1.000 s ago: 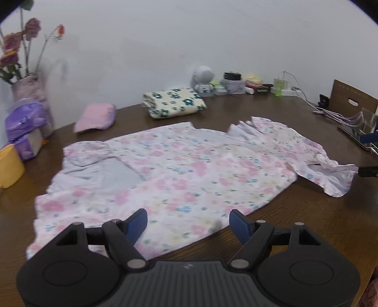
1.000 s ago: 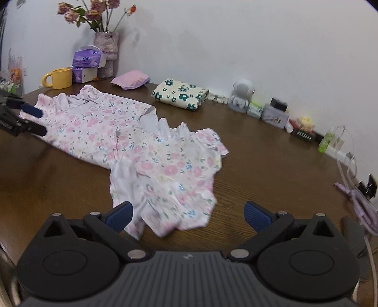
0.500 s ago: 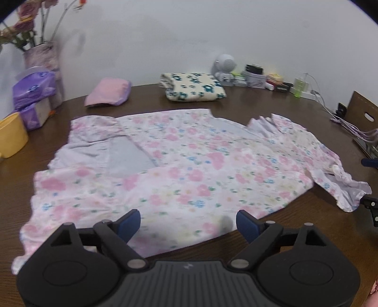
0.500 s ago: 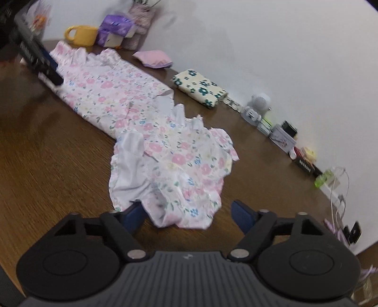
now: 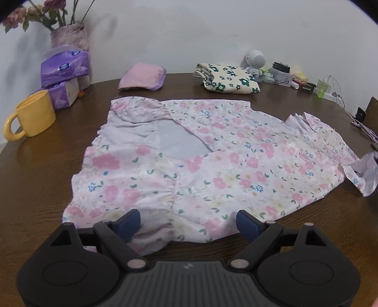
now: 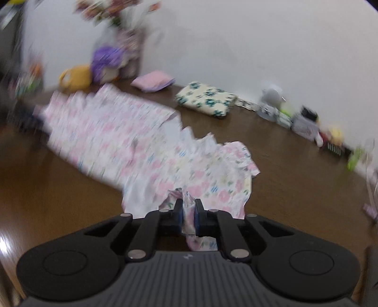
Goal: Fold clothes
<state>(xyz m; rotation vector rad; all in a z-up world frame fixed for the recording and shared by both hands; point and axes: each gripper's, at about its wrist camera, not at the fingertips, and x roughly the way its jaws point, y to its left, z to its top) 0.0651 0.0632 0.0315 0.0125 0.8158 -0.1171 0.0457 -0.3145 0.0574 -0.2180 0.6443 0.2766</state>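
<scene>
Holding flowers (image 5: 35,13), vase (image 5: 69,34) beside mug (image 5: 33,115)

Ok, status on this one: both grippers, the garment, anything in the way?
Right gripper closing on floral dress sleeve end. Left gripper open over near hem, nothing pinched. Dress flat on table. Yellow mug beside it, apart.

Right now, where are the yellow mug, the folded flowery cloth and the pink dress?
yellow mug (image 5: 35,113), left wrist view, on its side wall.
folded flowery cloth (image 5: 230,79), left wrist view, on its top face.
pink dress (image 5: 212,165), left wrist view, on the middle of the spread fabric.
</scene>
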